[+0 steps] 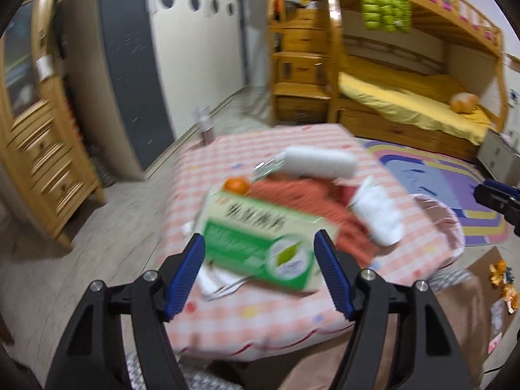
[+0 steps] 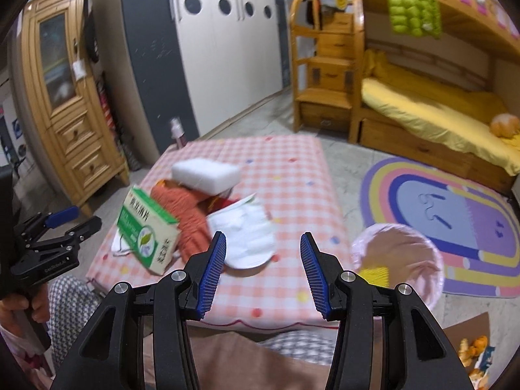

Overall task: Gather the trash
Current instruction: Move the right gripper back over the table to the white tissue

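A green and white carton [image 1: 260,240] [image 2: 148,232] lies on the pink checked mattress [image 1: 286,312] [image 2: 292,175], against an orange knitted cloth [image 1: 305,204] [image 2: 185,214]. A white foam block [image 1: 320,161] [image 2: 204,172], an orange fruit [image 1: 237,184], a clear wrapper [image 1: 268,165] and a white paper wrapper [image 1: 377,214] [image 2: 250,240] lie around it. My left gripper [image 1: 260,243] is open, its jaws on either side of the carton's near end, not closed on it. My right gripper [image 2: 263,243] is open and empty above the mattress, near the white wrapper. The left gripper also shows in the right wrist view [image 2: 73,219].
A pink-lined bin [image 2: 398,260] [image 1: 445,224] stands on the floor right of the mattress, with something yellow inside. A rainbow rug [image 2: 455,221], a wooden bunk bed [image 2: 438,104], a wardrobe [image 2: 208,48], a wooden cabinet [image 2: 65,97] and a bottle [image 2: 178,133] surround it. A cardboard box with orange scraps [image 2: 474,351] sits at lower right.
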`<state>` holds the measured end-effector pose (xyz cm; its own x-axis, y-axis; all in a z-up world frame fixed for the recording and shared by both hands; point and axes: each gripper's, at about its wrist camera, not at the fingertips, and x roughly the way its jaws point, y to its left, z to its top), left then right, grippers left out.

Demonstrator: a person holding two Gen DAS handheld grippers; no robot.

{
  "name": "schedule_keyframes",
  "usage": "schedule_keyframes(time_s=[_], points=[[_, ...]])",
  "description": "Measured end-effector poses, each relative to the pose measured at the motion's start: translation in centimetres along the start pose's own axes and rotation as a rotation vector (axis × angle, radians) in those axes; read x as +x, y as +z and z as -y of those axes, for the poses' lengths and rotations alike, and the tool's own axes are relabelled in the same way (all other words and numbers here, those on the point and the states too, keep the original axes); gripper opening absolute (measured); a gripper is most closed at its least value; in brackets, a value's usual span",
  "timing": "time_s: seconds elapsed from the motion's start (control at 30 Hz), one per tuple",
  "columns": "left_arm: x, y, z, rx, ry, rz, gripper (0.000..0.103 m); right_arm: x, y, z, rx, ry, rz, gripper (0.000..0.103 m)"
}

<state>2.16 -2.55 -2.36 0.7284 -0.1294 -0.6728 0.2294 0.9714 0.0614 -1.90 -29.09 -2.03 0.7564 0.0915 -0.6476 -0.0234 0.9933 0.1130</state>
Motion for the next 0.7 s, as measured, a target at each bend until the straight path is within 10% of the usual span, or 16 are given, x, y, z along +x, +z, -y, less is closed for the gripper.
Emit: schedule_keyframes(time_s=[0.6, 0.7], points=[[4.1, -1.7, -3.4, -0.105, 0.039, -0.074, 0.068, 11.2, 0.3, -4.9, -0.103, -0.047, -0.149, 0.054], [4.8, -1.6, -3.6, -0.114, 0.037, -0.080, 0.068, 12.6, 0.9, -5.5, -0.099, -0.063, -0.141, 0.078]])
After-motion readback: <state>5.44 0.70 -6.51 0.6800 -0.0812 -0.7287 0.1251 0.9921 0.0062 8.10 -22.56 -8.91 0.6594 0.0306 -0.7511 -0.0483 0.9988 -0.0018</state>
